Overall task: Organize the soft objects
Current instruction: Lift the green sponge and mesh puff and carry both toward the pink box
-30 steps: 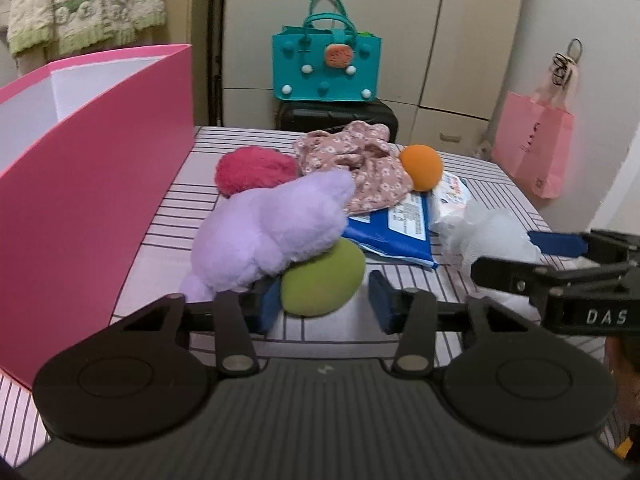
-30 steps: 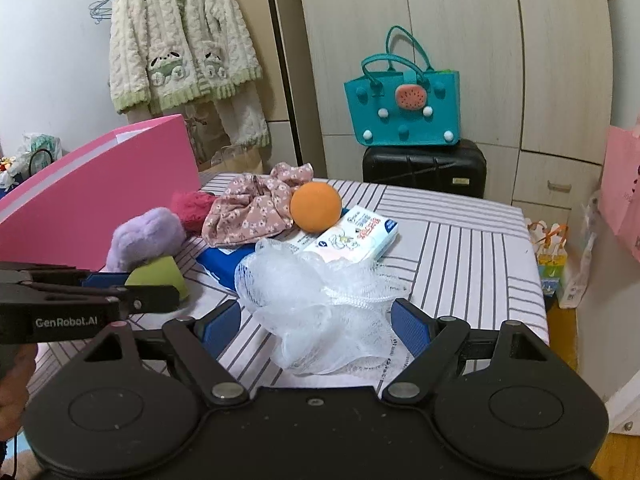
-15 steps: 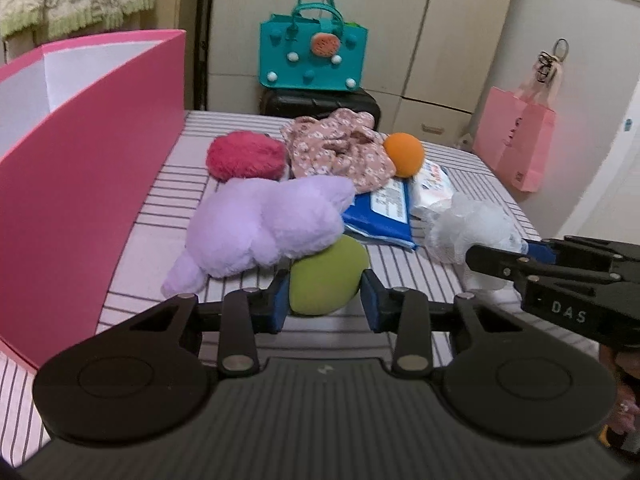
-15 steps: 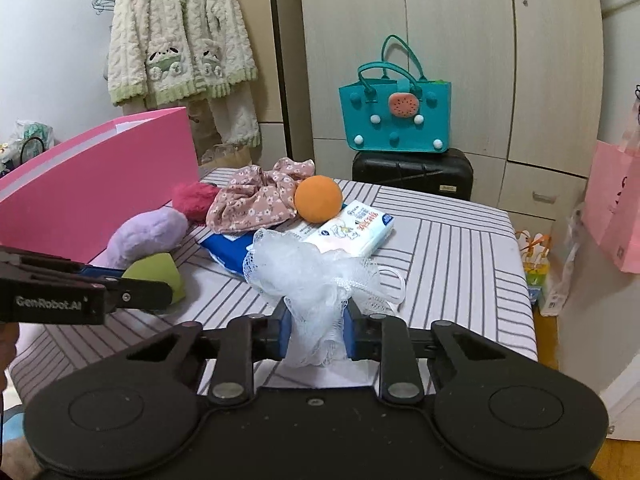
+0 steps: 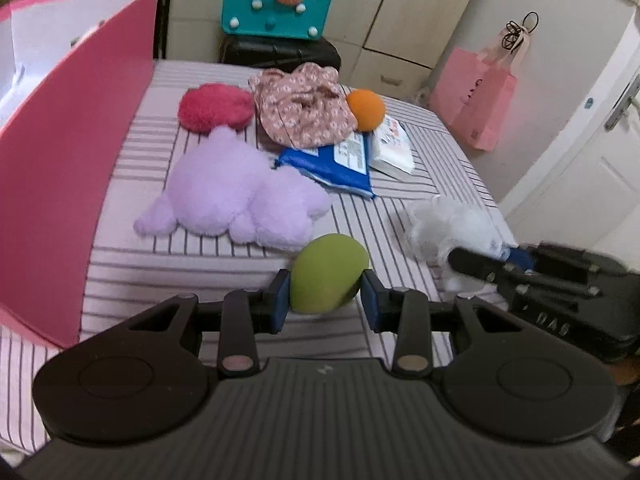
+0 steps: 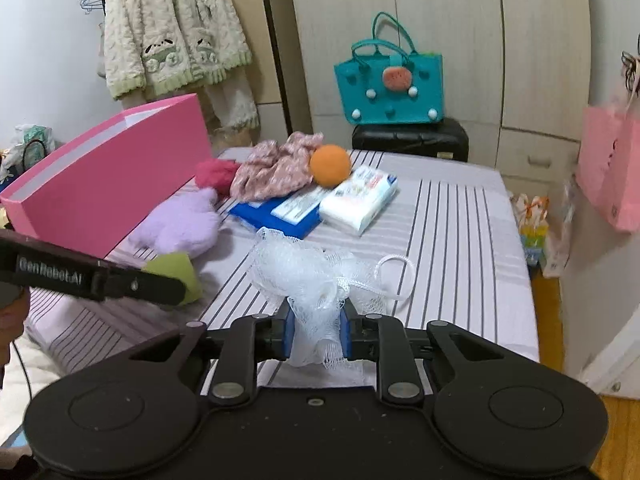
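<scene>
Both hands are loaded: the left gripper (image 5: 325,294) pinches a green sponge (image 5: 326,276) and the right gripper (image 6: 317,334) clamps a white mesh bath pouf (image 6: 308,276), both low over the striped worktop (image 6: 452,216). The pink box (image 6: 108,184) appears unfilled from here. The purple plush (image 5: 232,196), red pompom (image 5: 216,107), floral cloth (image 5: 304,114) and orange ball (image 5: 365,110) remain.

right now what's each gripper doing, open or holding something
Left gripper: shut on the green sponge.
Right gripper: shut on the white mesh bath pouf.
</scene>
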The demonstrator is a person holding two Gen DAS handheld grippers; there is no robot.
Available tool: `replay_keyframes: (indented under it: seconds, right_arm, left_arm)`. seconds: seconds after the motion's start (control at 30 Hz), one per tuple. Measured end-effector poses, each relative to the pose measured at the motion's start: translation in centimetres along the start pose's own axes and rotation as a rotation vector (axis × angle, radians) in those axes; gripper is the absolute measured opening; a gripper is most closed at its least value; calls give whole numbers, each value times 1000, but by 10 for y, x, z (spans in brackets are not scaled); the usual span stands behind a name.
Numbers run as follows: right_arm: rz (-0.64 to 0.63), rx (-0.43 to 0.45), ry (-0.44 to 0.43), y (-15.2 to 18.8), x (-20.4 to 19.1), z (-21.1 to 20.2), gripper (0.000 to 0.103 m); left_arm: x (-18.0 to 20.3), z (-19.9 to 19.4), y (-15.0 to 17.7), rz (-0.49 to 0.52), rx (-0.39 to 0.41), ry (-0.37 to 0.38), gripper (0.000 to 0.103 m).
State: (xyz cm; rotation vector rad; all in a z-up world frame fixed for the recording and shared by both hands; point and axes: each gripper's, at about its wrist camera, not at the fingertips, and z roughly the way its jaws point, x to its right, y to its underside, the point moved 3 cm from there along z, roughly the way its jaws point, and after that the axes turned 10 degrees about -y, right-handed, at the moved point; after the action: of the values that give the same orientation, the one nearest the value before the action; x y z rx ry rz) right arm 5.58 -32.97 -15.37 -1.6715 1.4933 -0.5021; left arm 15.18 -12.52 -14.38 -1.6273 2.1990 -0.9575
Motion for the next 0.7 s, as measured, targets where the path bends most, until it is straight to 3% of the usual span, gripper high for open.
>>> replay_keyframes:
  seconds: [0.33,0.53,0.7]
  right_arm:
    - [59,-93,-90,5,-23,-7,26]
    - [64,-169,-161,1,-42,-8,26]
    - [17,-203,-244,-11,-70,-16,26]
  left_arm:
    - [-7,-24,1,29,-51,63,36]
    - [-14,-35,4,60,-133,114,36]
    - [-23,-41,10,97,-176,81,36]
